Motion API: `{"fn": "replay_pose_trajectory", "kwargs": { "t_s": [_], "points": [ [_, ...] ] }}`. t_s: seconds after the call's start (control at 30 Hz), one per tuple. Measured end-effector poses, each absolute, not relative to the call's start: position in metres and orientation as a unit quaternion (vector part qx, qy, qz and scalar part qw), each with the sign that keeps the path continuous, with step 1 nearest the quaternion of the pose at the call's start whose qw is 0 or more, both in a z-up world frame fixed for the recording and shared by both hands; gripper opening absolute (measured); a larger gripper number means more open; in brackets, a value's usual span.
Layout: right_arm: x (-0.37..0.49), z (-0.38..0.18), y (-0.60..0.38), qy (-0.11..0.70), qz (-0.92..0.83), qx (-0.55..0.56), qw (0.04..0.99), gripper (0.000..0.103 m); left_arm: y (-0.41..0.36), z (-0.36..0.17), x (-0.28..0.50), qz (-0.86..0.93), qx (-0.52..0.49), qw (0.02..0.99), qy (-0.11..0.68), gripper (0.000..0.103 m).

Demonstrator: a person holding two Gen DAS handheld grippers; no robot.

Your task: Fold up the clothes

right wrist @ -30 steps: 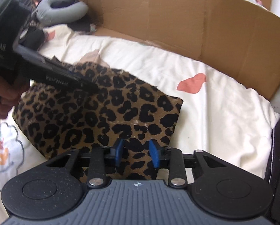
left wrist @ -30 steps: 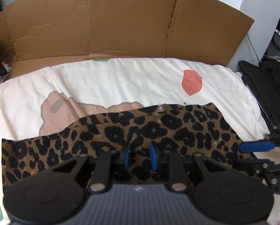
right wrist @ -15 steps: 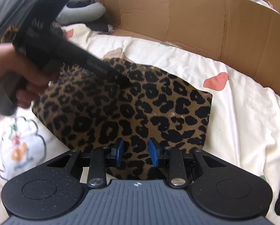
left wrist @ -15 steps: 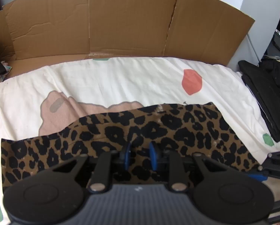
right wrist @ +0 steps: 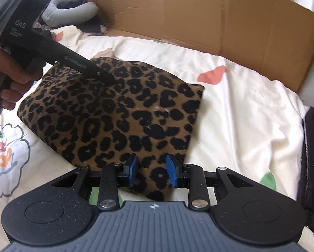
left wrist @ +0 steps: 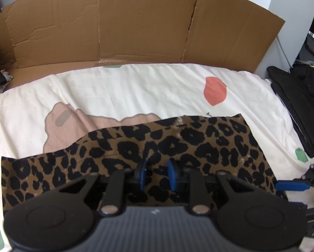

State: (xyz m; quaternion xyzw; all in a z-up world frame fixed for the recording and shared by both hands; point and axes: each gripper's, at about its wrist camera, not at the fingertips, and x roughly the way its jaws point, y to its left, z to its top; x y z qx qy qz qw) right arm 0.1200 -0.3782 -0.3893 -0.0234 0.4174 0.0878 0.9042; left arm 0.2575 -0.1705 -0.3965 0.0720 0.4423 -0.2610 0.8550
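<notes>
At the far left of the right wrist view a hand holds the left gripper by its handle, its black tip resting on the leopard-print cloth. In its own camera the left gripper has its blue pads a little apart with the print showing between them; whether they pinch the cloth I cannot tell.

The cloth lies folded flat on a cream sheet with coloured patches, bare sheet bordering it on every side. A grey pillow sits at the back left. A brown cardboard wall closes the far edge of the sheet.

The right gripper hangs over the cloth's near corner, jaws parted and empty. Dark clothes are piled along the right edge, apart from the cloth.
</notes>
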Motion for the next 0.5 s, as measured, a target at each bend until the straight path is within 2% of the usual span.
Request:
{"fn": "replay_pose_trajectory", "kwargs": {
  "t_s": [0.5],
  "points": [
    [0.107, -0.364, -0.391, 0.397, 0.070, 0.017, 0.915, 0.036, -0.170, -0.396, 0.258, -0.262, 0.067, 0.853, 0.446, 0.025]
  ]
}}
